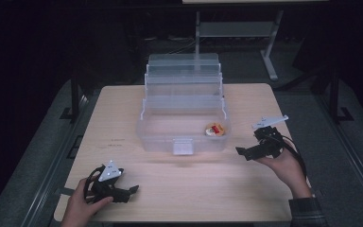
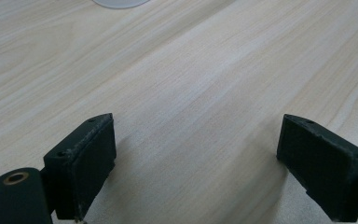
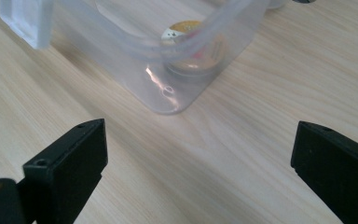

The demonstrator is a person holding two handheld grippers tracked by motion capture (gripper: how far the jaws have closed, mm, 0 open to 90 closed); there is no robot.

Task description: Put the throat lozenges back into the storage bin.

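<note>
Both grippers have their jaws spread with nothing between: the left gripper near the table's front-left corner, the right gripper by the clear box holding what seems a small round tin.

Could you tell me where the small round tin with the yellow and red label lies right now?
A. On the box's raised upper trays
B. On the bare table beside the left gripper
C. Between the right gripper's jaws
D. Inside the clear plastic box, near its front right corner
D: the round tin rests on the floor of the clear plastic box by its front right corner, apart from both grippers.
</note>
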